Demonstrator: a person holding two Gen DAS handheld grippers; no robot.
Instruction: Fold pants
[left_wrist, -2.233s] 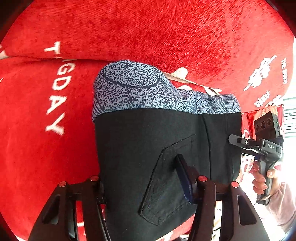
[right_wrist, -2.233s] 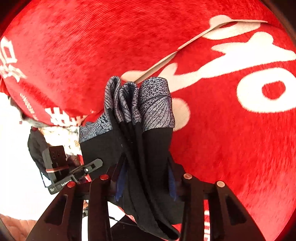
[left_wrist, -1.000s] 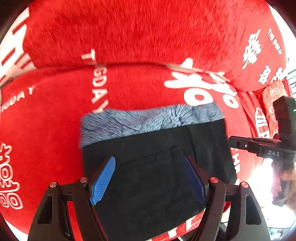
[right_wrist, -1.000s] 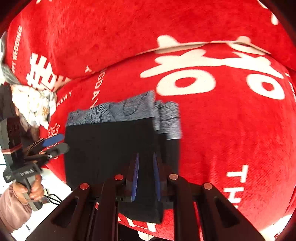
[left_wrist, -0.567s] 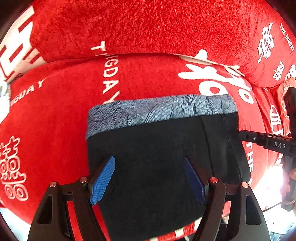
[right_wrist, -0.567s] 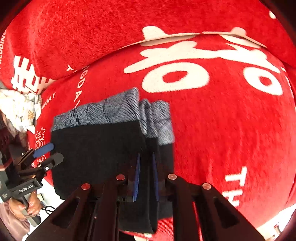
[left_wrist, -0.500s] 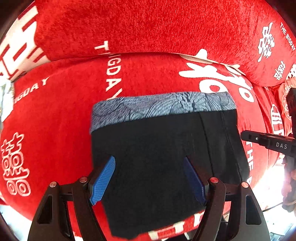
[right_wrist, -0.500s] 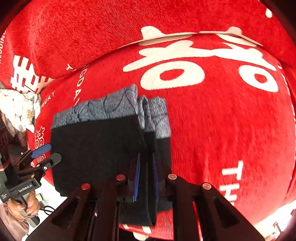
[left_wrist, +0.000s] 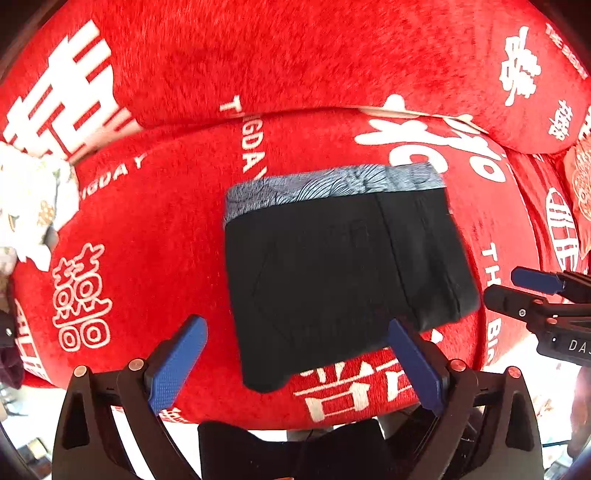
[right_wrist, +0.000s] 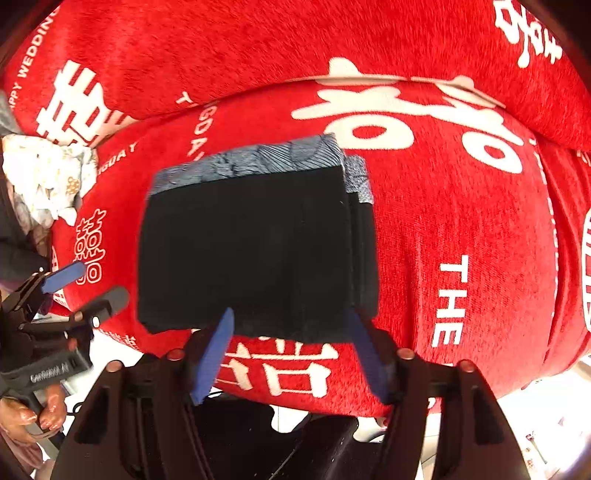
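Note:
The black pants (left_wrist: 340, 273) lie folded into a compact rectangle on the red sofa seat (left_wrist: 155, 236), with a blue-grey patterned waistband (left_wrist: 332, 184) along the far edge. They also show in the right wrist view (right_wrist: 251, 251). My left gripper (left_wrist: 295, 328) is open and empty, just in front of the pants' near edge. My right gripper (right_wrist: 291, 321) is open and empty at the near edge of the stack. Each gripper shows in the other's view, the right gripper (left_wrist: 517, 288) to the right of the pants and the left gripper (right_wrist: 85, 284) to the left of them.
The red sofa backrest (left_wrist: 295, 55) with white lettering rises behind the seat. A white floral cloth (left_wrist: 29, 199) lies at the seat's left end, also in the right wrist view (right_wrist: 48, 177). The seat's front edge (left_wrist: 332, 402) drops off just below the pants.
My right gripper has opened and let go of the pants' right side. Both grippers have drawn back toward the seat's front edge. The folded pants now lie flat on the seat.

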